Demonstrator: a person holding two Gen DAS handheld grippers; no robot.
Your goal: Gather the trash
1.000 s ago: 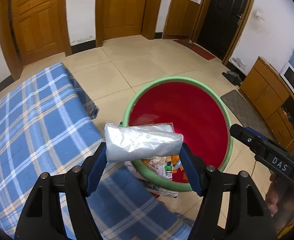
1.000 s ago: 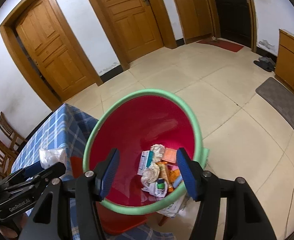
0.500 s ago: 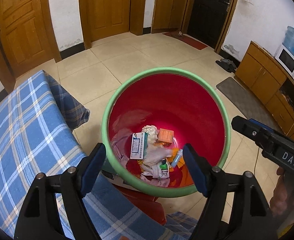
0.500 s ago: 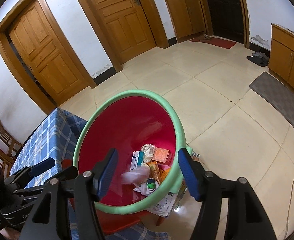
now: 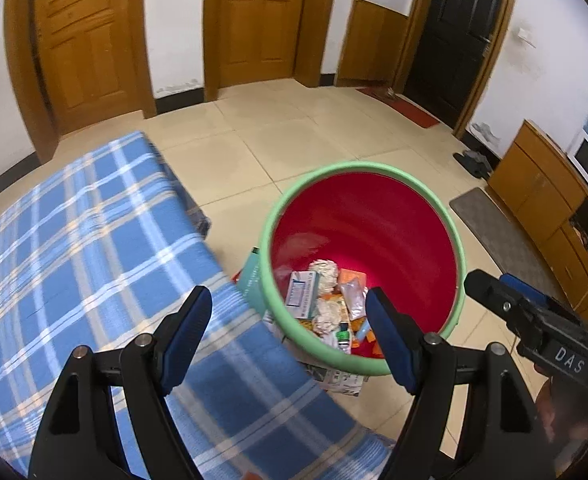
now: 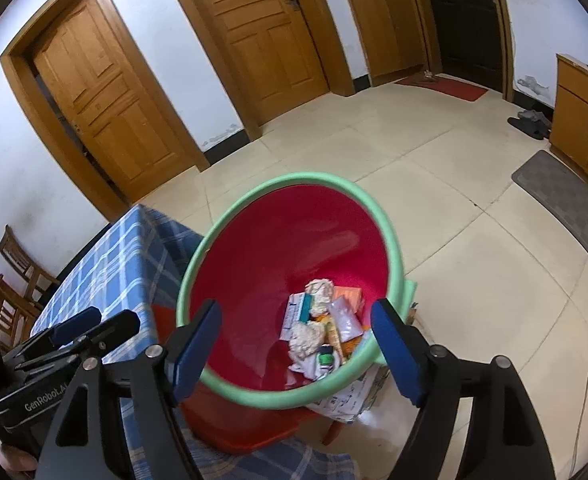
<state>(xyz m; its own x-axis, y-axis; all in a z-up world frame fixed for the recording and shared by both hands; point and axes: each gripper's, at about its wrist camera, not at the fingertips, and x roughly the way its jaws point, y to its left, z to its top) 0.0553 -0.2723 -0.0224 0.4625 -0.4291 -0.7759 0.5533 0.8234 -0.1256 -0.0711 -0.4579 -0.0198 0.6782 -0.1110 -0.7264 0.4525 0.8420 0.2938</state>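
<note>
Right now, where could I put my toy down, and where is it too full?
The blue checked tablecloth lies bare up to its edge by the bin. The tiled floor between bin and grey mat is free too. The red bin's bottom is crowded with trash.

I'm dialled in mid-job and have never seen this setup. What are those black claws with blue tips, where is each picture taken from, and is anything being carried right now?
There is no robot arm: a person holds a two-finger gripper in each hand, and each carries a fisheye camera looking forward along its fingers. One picture is from the left gripper, the other from the right gripper; the claws are their fingers with blue pads.

Both views look down into a red bucket with a green rim, standing beside a table covered by a blue checked cloth. Inside lies trash: crumpled paper, small boxes, packets, a little bottle.

Nothing is held. The left jaws stand open and empty; the right jaws are opening, with nothing between them.
</note>
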